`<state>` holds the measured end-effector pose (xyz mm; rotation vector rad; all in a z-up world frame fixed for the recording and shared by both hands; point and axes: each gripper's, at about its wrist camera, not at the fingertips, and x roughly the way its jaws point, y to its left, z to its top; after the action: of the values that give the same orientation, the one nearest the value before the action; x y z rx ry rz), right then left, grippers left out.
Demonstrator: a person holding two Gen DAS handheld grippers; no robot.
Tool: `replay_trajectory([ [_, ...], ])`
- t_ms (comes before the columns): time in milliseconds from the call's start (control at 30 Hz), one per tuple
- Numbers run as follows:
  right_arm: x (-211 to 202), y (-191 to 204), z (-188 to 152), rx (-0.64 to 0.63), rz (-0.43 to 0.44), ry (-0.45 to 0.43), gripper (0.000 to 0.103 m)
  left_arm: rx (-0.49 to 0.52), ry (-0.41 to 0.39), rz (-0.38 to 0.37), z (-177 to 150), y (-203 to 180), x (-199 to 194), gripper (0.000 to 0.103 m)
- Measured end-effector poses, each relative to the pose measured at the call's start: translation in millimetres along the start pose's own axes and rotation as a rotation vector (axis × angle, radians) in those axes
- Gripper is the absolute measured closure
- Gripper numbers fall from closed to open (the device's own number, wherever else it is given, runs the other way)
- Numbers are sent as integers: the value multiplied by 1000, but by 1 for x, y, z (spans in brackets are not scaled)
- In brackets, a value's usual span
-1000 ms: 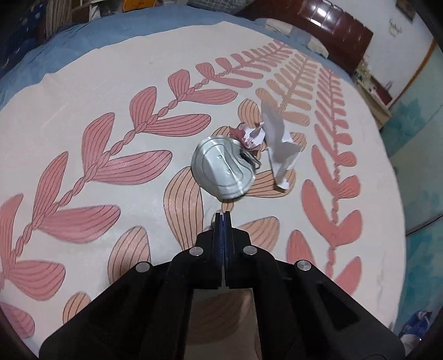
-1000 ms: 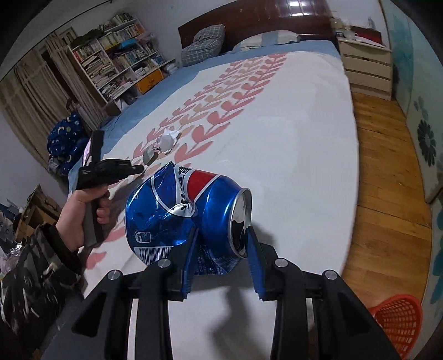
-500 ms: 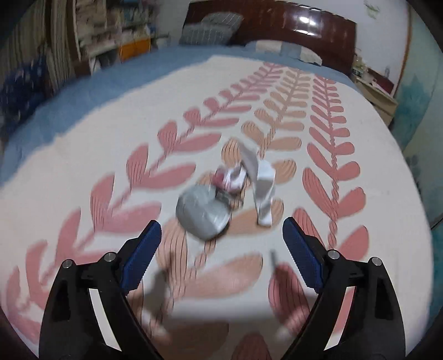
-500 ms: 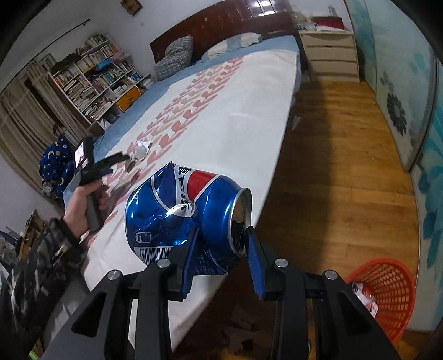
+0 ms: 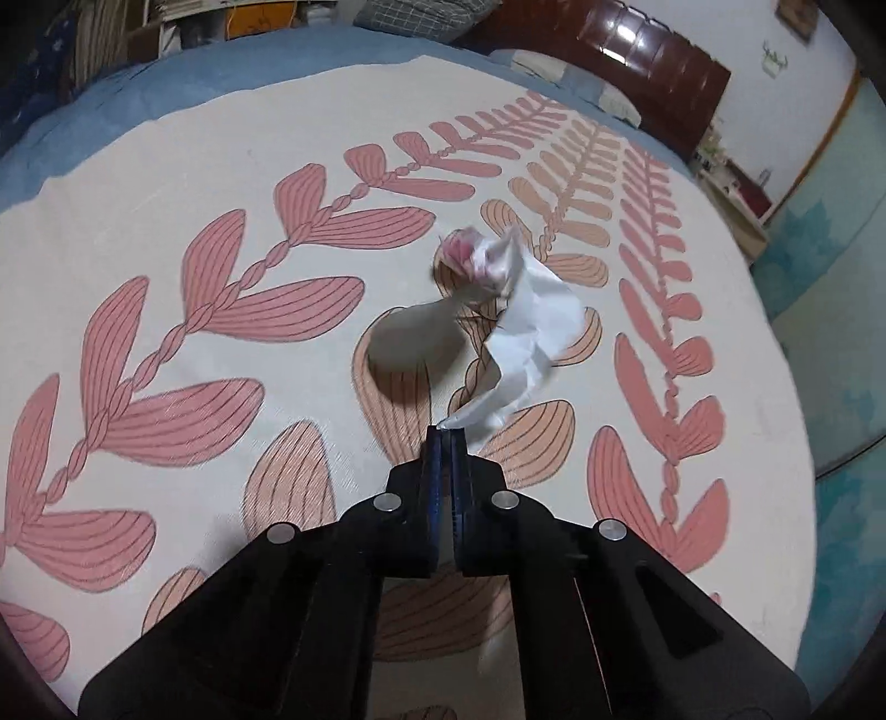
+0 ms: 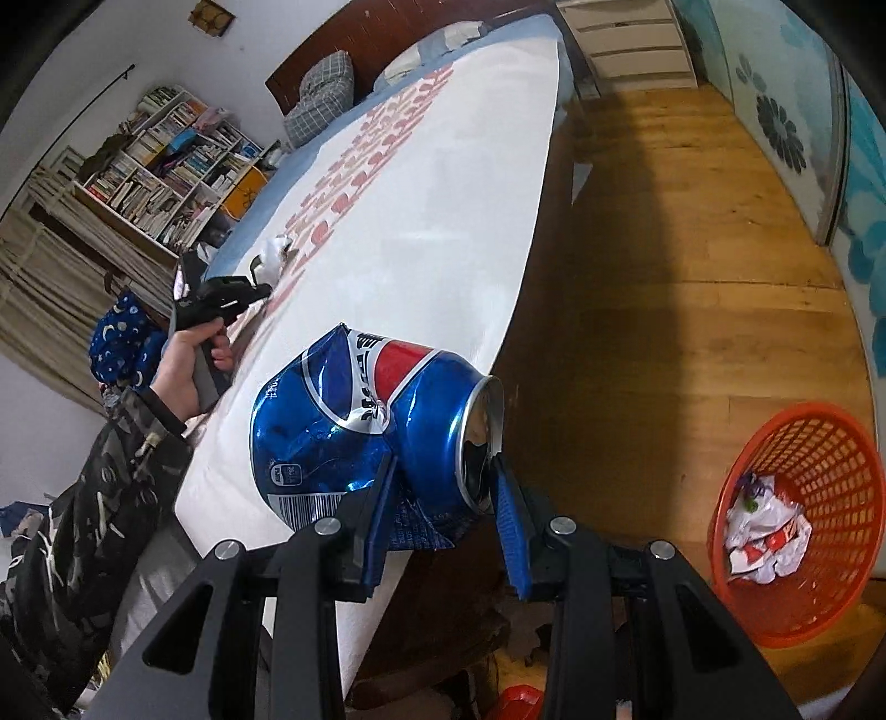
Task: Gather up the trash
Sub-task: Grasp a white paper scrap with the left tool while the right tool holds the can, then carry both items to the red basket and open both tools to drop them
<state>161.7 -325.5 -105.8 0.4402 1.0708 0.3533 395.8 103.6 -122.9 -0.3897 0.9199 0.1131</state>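
Observation:
My left gripper [image 5: 446, 435] is shut on the near corner of a crumpled white paper [image 5: 531, 327] and holds it above the bedspread [image 5: 166, 277]. A small pink and white wrapper [image 5: 476, 257] lies just beyond the paper. A round grey shadow lies on the spread left of the paper. My right gripper [image 6: 443, 487] is shut on a crushed blue Pepsi can [image 6: 376, 421], held over the bed's edge. The left gripper also shows in the right wrist view [image 6: 260, 291], far left on the bed. An orange mesh basket [image 6: 797, 443] stands on the floor at the lower right.
The basket holds crumpled paper trash [image 6: 767, 526]. Wooden floor [image 6: 692, 249] lies between bed and basket. A bookshelf [image 6: 166, 177] and a headboard [image 6: 387, 33] stand at the far end. A drawer unit [image 6: 626, 44] is by the bed's head.
My left gripper opened, then shut on the white paper's corner; the silver lid is gone from its view. My right gripper has swung the can toward the floor and basket.

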Motion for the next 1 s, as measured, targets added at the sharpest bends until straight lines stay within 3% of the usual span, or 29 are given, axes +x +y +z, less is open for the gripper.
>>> replay_trajectory([
  [200,-3,-1,-1,-3,14,-15,68,-36,-33,-35,-6,1,-23,101],
  [533,-30,-39,-18,56,1,-44,68,-50,-66,-114,-19,-23,-50,102],
  [733,-48,-60,-26,88,3,-77,68,70,-106,-192,-49,-70,-100,102],
  [1000,-115,-88,-15,60,-26,-250,68,363,-156,-367,-157,-185,-204,102],
])
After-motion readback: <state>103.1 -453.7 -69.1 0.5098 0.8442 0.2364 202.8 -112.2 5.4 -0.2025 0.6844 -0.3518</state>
